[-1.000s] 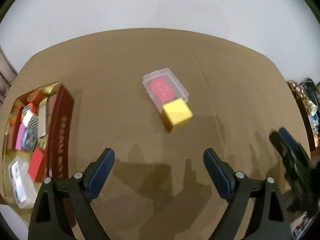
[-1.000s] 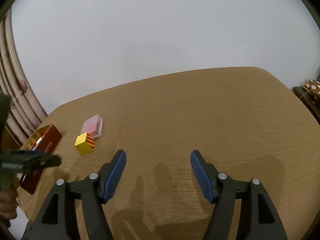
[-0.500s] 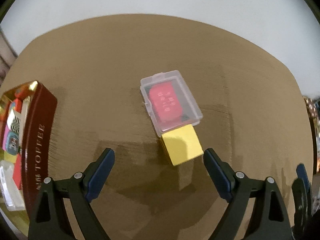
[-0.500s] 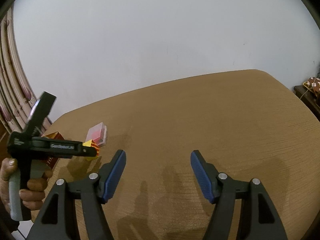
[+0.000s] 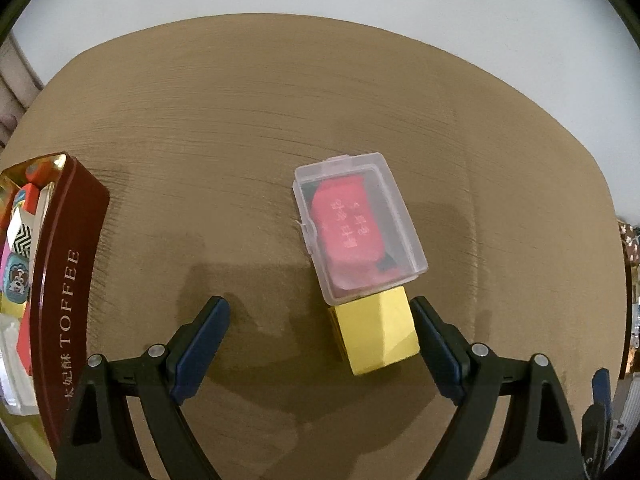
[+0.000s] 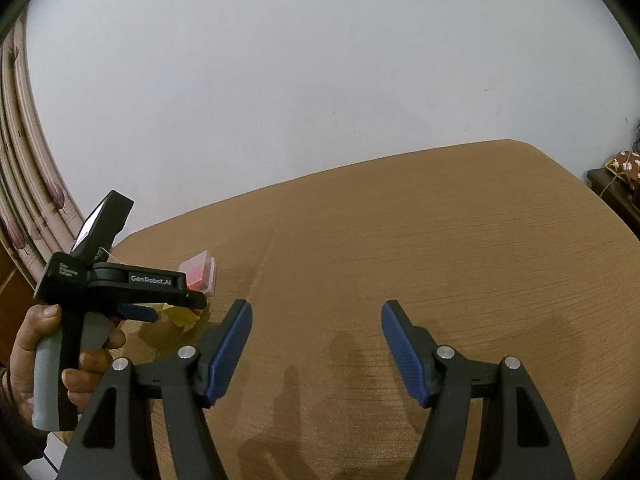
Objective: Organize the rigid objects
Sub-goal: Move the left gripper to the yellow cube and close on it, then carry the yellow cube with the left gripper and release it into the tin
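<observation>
Left gripper (image 5: 320, 320), fingers apart, hangs over small yellow cardboard cube (image 5: 376, 332) on brown bench (image 5: 280, 120), touching clear plastic case w/ red card (image 5: 356, 228). Centre cube first, avoid case. Right gripper (image 6: 316, 340) empty, fingers apart.

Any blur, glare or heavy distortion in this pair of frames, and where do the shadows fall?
Left wrist view: sharp, strong fisheye bowing of the table; soft double shadows ahead of the left tool; slight sheen on the clear plastic case, label still readable. Right wrist view: sharp too, even light, faint shadows under the right tool, black vignette at the corners.
</observation>
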Action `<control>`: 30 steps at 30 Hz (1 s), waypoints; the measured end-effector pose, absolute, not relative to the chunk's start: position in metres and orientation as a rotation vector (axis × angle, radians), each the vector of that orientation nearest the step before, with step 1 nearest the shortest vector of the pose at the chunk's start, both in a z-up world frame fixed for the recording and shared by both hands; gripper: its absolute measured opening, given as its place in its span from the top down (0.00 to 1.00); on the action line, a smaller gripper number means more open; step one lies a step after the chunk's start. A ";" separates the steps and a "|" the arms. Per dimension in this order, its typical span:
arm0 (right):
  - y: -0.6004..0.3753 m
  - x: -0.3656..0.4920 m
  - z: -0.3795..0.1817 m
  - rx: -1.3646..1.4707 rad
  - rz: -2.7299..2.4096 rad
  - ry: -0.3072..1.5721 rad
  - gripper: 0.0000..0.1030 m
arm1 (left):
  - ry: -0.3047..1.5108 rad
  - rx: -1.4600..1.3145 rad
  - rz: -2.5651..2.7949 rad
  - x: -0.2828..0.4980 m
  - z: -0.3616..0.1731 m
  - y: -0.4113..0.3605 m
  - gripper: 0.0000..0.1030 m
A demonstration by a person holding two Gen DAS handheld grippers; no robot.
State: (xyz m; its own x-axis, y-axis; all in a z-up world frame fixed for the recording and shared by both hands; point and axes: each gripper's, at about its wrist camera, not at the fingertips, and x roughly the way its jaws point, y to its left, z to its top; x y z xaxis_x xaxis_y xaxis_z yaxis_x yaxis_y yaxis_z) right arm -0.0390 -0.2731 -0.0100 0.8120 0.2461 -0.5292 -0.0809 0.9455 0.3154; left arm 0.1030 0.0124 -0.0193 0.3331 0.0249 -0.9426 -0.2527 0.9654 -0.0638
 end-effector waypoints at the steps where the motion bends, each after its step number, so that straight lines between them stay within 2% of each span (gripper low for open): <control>1: -0.273 -0.039 -0.010 0.288 0.176 0.599 0.33 | 1.220 -0.209 0.185 0.107 -0.017 0.011 0.16; 7: -0.274 -0.038 -0.011 0.296 0.169 0.599 0.33 | 1.215 -0.152 0.209 0.111 -0.018 0.003 0.27; 13: -0.274 -0.038 -0.011 0.300 0.164 0.599 0.33 | 1.204 -0.126 0.190 0.110 -0.019 0.009 0.45; 15: -0.274 -0.037 -0.011 0.304 0.163 0.599 0.33 | 1.201 -0.104 0.167 0.111 -0.018 0.008 0.62; 17: -0.274 -0.037 -0.011 0.305 0.161 0.600 0.33 | 1.205 -0.070 0.140 0.115 -0.017 0.004 0.74; 23: -0.273 -0.034 -0.013 0.315 0.156 0.602 0.33 | 1.200 -0.036 0.145 0.114 -0.015 -0.005 0.74; 30: -0.271 -0.032 -0.017 0.325 0.140 0.605 0.33 | 1.207 -0.063 0.078 0.061 -0.013 -0.020 0.74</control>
State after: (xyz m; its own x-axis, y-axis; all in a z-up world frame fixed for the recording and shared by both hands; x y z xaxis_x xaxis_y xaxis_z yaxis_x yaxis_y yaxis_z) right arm -0.0320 -0.2705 -0.0168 0.8150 0.2230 -0.5348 -0.0343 0.9399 0.3396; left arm 0.0608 -0.0196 -0.0128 0.3535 0.0268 -0.9350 -0.0942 0.9955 -0.0070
